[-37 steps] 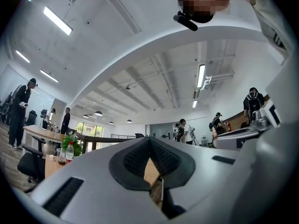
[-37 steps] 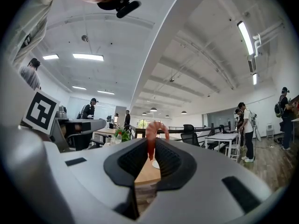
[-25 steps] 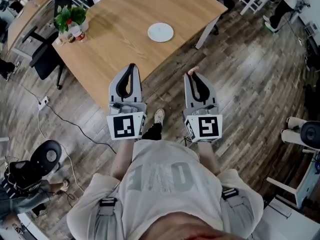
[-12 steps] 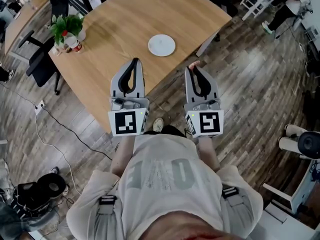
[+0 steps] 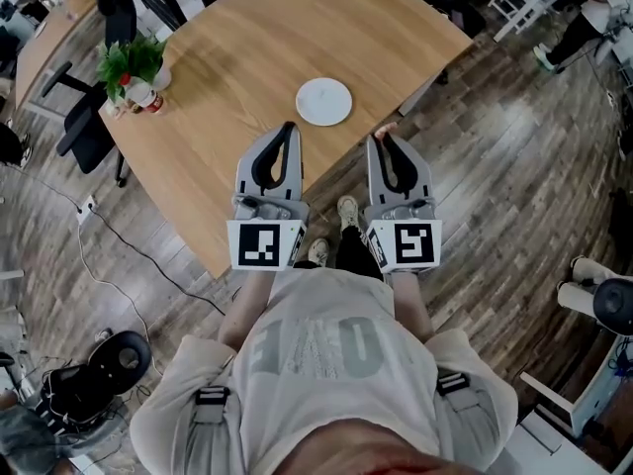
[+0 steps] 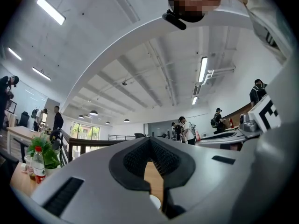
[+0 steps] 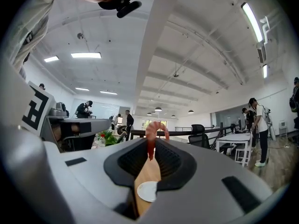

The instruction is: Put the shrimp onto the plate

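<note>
Right gripper (image 5: 386, 141) pinching the shrimp (image 7: 150, 141); plate (image 5: 323, 101) lies just ahead, slightly leftward (left gripper (image 5: 288, 127) closed, empty).

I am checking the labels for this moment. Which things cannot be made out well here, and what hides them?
- shrimp: too small in the head view; in the right gripper view its lower end is hidden by the jaws of the right gripper.
- plate: both gripper views show only a sliver; the jaws cover the rest.
- bottle: label too small to read.
</note>
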